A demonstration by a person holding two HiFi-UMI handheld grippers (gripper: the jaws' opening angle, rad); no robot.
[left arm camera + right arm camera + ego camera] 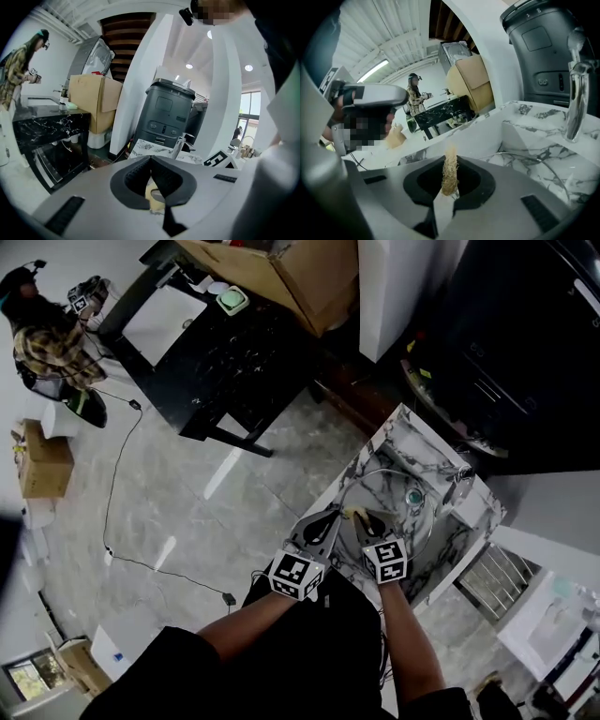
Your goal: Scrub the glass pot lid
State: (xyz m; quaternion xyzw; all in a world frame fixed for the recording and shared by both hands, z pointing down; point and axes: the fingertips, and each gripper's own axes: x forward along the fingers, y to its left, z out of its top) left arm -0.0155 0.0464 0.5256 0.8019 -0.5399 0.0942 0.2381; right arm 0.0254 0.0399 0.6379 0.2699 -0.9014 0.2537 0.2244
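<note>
A pale grey, glossy stone-look floor (187, 493) is crossed by a thin black cable (114, 474), and on it a black, white-veined marble-look table (220, 362) is set near a large brown cardboard box (300, 277) and a white square pillar (394, 287). A tall dark grey cabinet-like machine (171, 115) is seen beside the pillar, with a bright tall window (246, 112) to its right. Light is given by round recessed ceiling lamps (189, 66) and a long strip lamp (375, 70) under a white ribbed ceiling (393, 28).
</note>
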